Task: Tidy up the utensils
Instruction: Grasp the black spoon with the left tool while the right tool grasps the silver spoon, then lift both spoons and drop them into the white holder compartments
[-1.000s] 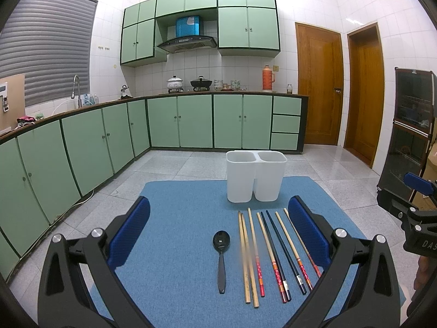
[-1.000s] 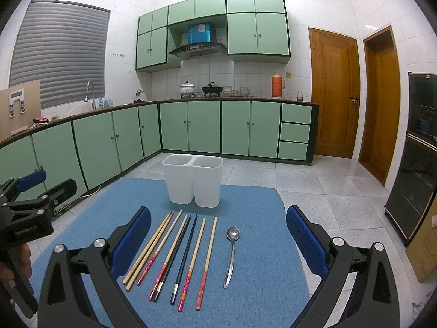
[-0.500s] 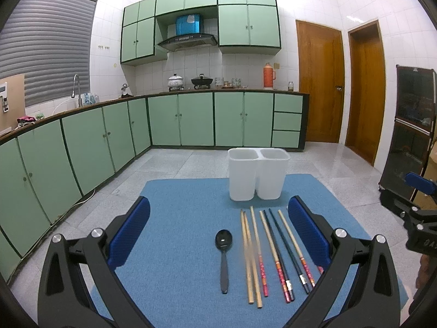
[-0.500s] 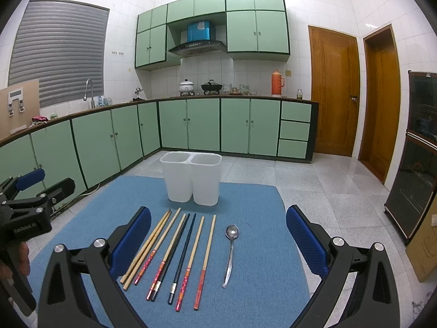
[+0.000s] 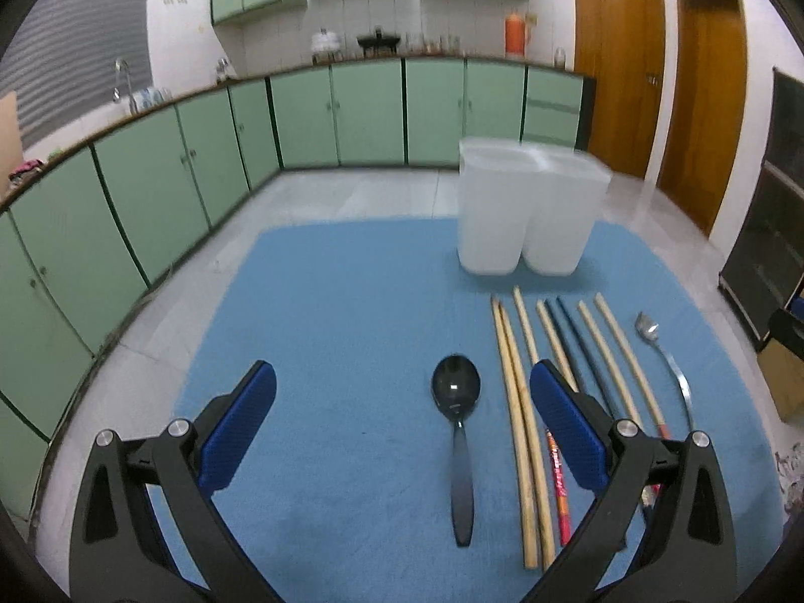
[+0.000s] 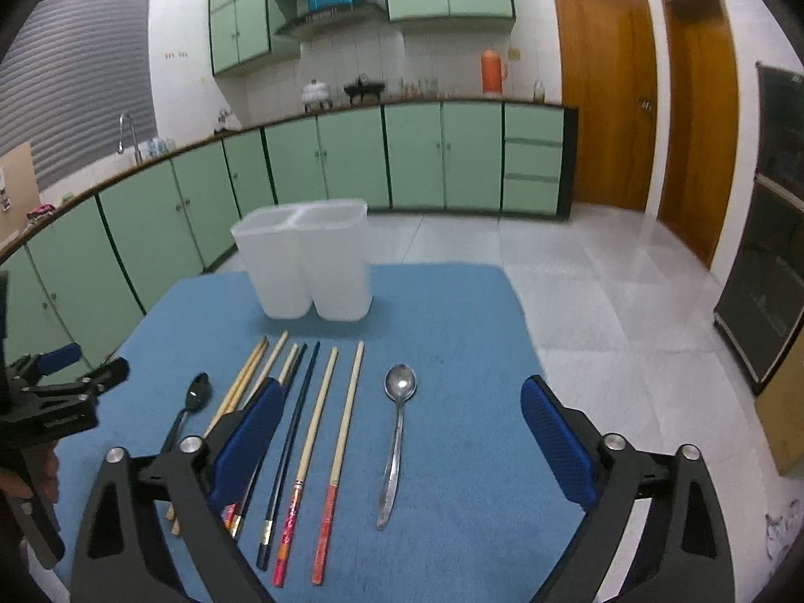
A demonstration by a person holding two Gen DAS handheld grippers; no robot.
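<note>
No text, brand, number or sign can be read. The left gripper, seen at the left edge of the right wrist view, carries a pale printed line on its black body, but it is too blurred to make out.

Home kitchen: green base cabinets under a long counter; sink tap at its left end, range hood above, pots on top.

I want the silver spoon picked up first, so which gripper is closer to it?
Right. The right gripper frames the silver spoon, jaws closing but not touching. The left gripper is over the black spoon, beyond the chopsticks.
</note>
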